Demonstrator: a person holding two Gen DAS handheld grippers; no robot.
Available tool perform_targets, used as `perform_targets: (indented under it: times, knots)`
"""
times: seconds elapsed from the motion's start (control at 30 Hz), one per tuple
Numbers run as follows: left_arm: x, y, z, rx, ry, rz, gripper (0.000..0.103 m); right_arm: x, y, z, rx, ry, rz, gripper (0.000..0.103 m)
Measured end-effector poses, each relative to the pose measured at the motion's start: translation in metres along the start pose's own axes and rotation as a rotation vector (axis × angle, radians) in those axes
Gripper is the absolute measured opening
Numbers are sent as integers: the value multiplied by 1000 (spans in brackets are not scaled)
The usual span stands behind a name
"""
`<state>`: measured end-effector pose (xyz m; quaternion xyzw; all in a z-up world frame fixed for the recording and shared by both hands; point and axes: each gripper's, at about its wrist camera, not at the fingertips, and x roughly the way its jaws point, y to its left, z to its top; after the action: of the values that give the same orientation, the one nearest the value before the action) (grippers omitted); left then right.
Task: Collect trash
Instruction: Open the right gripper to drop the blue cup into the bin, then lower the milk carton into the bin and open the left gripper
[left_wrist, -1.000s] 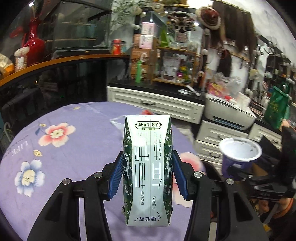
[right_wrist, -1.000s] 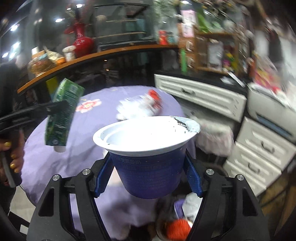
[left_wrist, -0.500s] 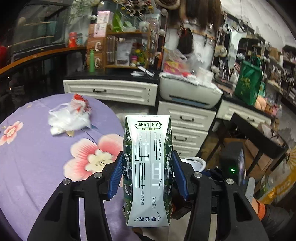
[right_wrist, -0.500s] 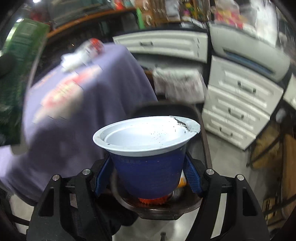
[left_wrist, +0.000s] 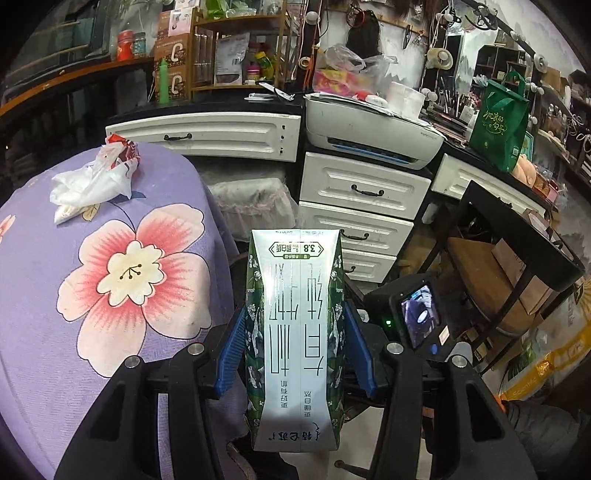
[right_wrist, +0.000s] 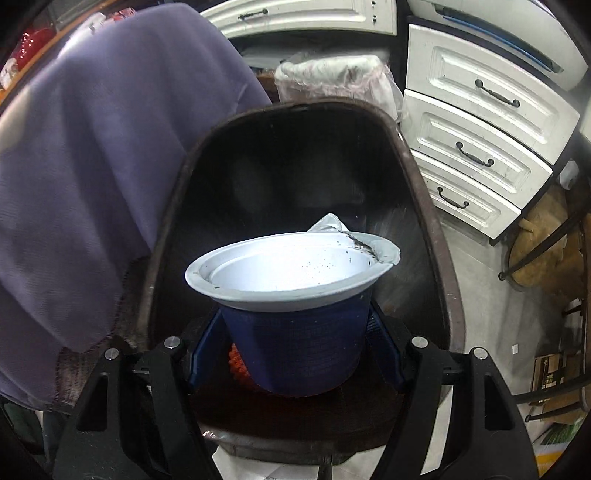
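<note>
- Right gripper (right_wrist: 295, 350) clamps the blue cup (right_wrist: 295, 332) directly above the dark bin (right_wrist: 424, 221) opening (nearer hand).
- Left gripper (left_wrist: 295, 354) clamps the milk carton (left_wrist: 295, 332), beside the bin.

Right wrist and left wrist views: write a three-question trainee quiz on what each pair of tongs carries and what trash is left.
1. True or false: the right tongs grip a blue cup over the dark bin.
2. The left tongs hold: A) bottle B) milk carton C) can
3. Fill in: a crumpled white ___ lies on the purple tablecloth.

Key: 1 true; 2 B; 3 plastic bag.
</note>
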<state>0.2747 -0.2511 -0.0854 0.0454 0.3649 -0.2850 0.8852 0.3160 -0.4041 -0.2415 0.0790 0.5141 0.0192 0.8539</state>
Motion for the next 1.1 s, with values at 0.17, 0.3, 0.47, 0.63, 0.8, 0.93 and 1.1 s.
perform_targets:
  times: [0.17,0.3,0.47,0.63,0.8,0.93,1.1]
  knots:
    - [7,-2,-4,-4,14,0,50,14,3,1,-8,26,-12,72]
    - [13,-4,-4,-2,23,0,50,12,6,0,-13,20,-23,79]
    - [22,-7,-3,10,37,4,50,-10,1,-3,-5,-20,-43,80]
    - [39,-14,-1,39,64,7,50,-49,-15,-7,42,-92,-58,80]
    - [58,-18,0,41,95,10,50,-92,-35,-10,89,-175,-102,80]
    - [73,-21,-1,51,125,13,50,-116,-51,-12,142,-215,-127,80]
    - [88,-25,-3,69,158,19,50,-134,-71,-12,202,-249,-146,80]
